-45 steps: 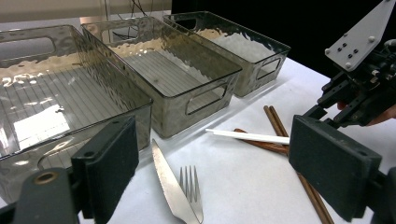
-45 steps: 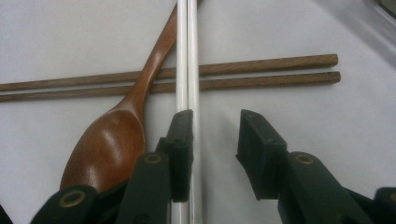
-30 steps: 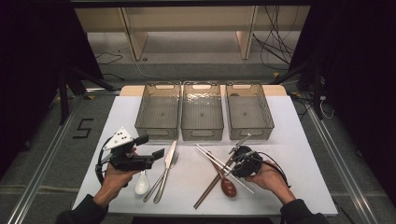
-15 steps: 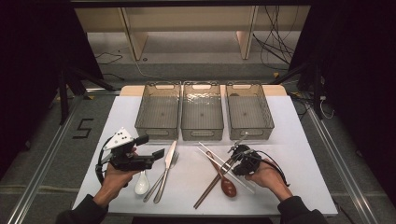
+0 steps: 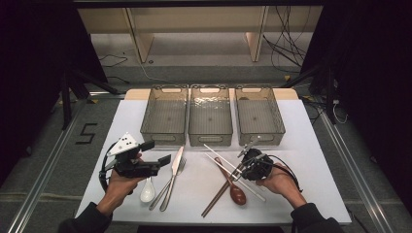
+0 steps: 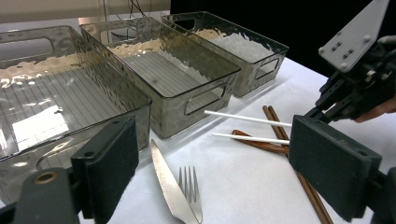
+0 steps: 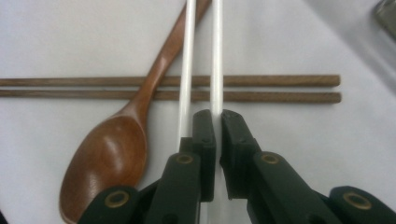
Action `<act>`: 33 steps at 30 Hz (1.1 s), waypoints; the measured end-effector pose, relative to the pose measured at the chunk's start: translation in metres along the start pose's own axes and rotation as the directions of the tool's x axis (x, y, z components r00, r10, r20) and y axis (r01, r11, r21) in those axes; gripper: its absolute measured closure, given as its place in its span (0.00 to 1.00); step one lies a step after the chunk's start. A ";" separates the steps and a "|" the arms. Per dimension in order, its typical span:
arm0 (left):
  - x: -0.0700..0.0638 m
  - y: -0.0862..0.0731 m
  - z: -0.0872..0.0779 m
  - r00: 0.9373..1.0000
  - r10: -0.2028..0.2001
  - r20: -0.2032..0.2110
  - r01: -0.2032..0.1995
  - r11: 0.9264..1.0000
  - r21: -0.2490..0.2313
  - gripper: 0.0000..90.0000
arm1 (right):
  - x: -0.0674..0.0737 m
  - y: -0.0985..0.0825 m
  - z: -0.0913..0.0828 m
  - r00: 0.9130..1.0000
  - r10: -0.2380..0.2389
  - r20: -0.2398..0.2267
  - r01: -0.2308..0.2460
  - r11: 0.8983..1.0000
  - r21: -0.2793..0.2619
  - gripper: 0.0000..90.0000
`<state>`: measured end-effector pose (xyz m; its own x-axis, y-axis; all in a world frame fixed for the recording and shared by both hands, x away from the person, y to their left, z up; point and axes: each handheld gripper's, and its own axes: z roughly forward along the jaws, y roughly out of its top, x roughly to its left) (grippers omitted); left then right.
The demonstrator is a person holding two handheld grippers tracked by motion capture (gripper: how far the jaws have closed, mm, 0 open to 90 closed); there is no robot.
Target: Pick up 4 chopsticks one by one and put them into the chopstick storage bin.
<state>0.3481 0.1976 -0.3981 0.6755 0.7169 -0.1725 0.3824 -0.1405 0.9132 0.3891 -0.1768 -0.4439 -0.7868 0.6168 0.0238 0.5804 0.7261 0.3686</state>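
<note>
Right claw (image 7: 217,116) low over the worktop (image 5: 311,145) near the middle of its near edge, jaws just drawn nearly together and pinching one white chopstick (image 7: 216,56) between the pads. Second white chopstick (image 7: 186,70) lying just outside the claw's left jaw, parallel to the first, not gripped. Both white sticks crossing over a pair of brown wooden chopsticks (image 7: 280,88) and the handle of a wooden spoon (image 7: 107,158), all resting flat on the worktop.

Left claw (image 5: 158,153) held level above the worktop's near-left part, jaws standing wide apart with nothing between them, pointing toward the right claw. Below and beyond it, a knife (image 6: 166,182) and fork (image 6: 190,191) side by side, touching, with a white spoon (image 5: 147,191) just left of them toward the near edge.

Three clear bins (image 5: 210,138) in a row along the far edge, side by side.
</note>
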 end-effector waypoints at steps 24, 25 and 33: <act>-0.035 0.022 0.067 0.942 0.231 0.245 -0.305 0.892 0.334 0.20 | 0.044 0.018 -0.037 0.963 -0.269 -0.011 0.268 0.963 -0.021 0.95; -0.036 0.023 0.069 0.936 0.235 0.263 -0.318 0.883 0.345 0.20 | 0.047 0.019 -0.037 0.958 -0.287 -0.012 0.287 0.958 -0.008 0.95; -0.050 0.020 0.079 0.892 0.287 0.348 -0.422 0.802 0.422 0.27 | 0.061 0.023 -0.037 0.923 -0.384 -0.025 0.385 0.923 0.013 0.95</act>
<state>0.3722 0.1051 -0.4004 0.9321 0.3616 -0.0207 0.2874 -0.7035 0.6501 0.3468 -0.1332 -0.3998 -0.9544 0.2826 -0.0966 0.2356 0.9113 0.3376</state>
